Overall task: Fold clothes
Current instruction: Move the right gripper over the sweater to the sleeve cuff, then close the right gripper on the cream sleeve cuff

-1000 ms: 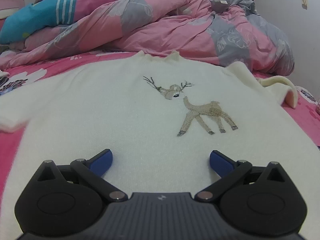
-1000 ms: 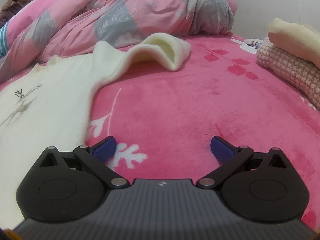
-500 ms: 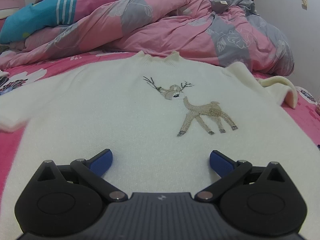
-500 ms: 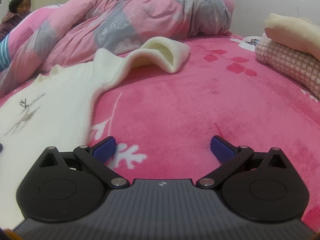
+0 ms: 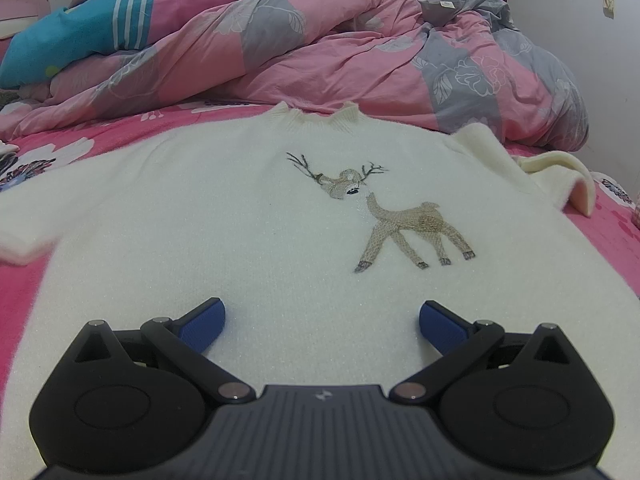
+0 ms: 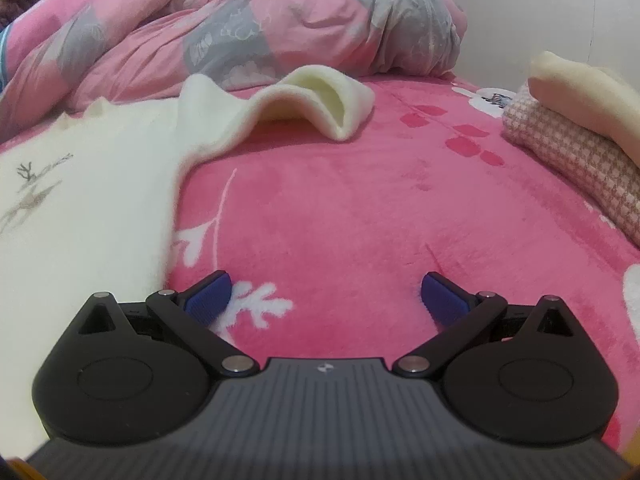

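Both grippers spread wide: left gripper [image 5: 322,318] over white sweater [image 5: 224,216], right gripper [image 6: 326,294] over pink blanket [image 6: 360,208].

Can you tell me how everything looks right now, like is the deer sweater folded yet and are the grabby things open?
White deer sweater: spread flat, front up, not folded.
Right sleeve: humped up, cuff open, lying on the pink blanket.
Left sleeve: lying flat, out to the side.
Quilt: bunched up behind the sweater.
Folded clothes: stacked at the right.
Left gripper: open, over the sweater's lower part.
Right gripper: open, over the blanket, empty.
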